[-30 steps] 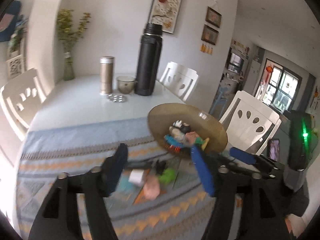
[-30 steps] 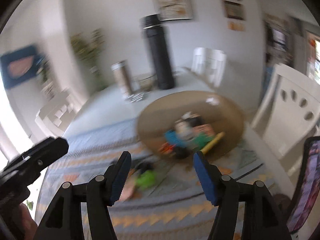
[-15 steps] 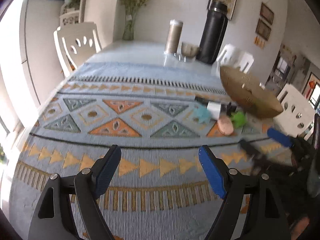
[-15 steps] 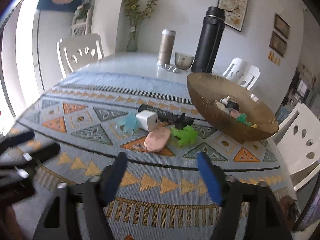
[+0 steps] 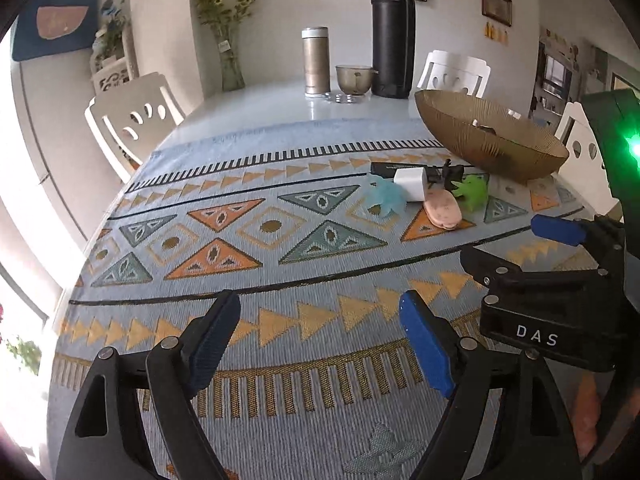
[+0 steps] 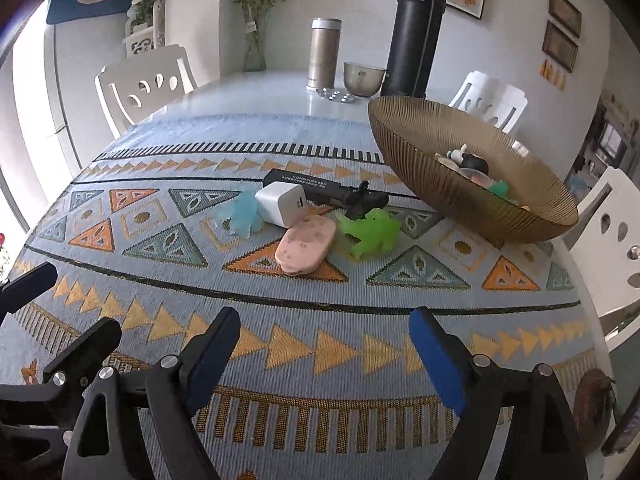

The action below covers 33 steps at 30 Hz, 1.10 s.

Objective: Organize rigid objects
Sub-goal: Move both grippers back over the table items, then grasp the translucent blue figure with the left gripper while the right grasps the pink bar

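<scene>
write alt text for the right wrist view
An open right gripper hovers over a patterned tablecloth, facing a small pile: white charger, pink case, green toy, pale blue toy. A ribbed brown bowl holding trinkets sits to the right.

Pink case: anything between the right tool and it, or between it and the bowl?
Nothing visible. Bare patterned cloth lies between the open right tool and the pink case. The green toy sits beside the case toward the bowl, low enough to lift over.
</scene>
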Each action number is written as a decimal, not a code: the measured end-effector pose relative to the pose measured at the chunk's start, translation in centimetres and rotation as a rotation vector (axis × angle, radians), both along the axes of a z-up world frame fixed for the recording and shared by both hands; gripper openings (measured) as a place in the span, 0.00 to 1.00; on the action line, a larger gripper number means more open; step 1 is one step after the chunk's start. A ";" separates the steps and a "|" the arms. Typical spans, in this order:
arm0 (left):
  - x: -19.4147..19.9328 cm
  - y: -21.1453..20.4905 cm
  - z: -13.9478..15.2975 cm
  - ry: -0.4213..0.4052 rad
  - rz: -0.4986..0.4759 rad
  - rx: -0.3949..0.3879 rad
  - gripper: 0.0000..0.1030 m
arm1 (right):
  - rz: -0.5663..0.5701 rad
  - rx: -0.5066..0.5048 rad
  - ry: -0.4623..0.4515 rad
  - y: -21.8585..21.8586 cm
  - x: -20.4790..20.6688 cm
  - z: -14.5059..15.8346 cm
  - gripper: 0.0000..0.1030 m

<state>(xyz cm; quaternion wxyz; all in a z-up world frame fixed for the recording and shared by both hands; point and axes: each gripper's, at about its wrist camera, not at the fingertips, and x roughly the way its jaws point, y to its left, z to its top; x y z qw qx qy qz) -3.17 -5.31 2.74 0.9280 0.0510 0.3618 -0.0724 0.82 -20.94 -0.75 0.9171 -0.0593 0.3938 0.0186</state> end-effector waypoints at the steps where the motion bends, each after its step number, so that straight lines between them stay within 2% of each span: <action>1: 0.1 0.2 0.0 0.002 0.004 -0.007 0.79 | 0.001 -0.002 0.001 0.0 0.0 0.0 0.83; 6: 0.3 0.8 0.0 0.011 0.012 -0.033 0.79 | 0.002 -0.007 0.001 0.2 0.0 0.0 0.83; 16: 0.1 0.3 0.0 0.008 -0.003 -0.010 0.79 | -0.002 -0.009 0.012 0.1 0.2 -0.1 0.83; 20: 0.0 0.4 0.1 0.004 -0.009 -0.023 0.79 | -0.010 0.004 0.008 -0.3 0.2 0.0 0.83; 24: 0.3 0.9 0.2 0.031 -0.019 -0.066 0.78 | -0.058 0.109 0.009 -2.6 0.4 0.4 0.83; 27: 1.8 1.2 0.9 0.110 -0.070 -0.128 0.78 | -0.116 0.244 0.040 -5.4 1.1 0.2 0.83; 31: 4.5 0.0 3.2 0.104 -0.142 -0.074 0.78 | -0.181 0.360 0.053 -8.0 1.6 -0.1 0.83; 33: 6.5 -0.9 3.4 0.103 -0.184 -0.061 0.78 | -0.191 0.387 0.054 -8.6 1.6 -0.2 0.83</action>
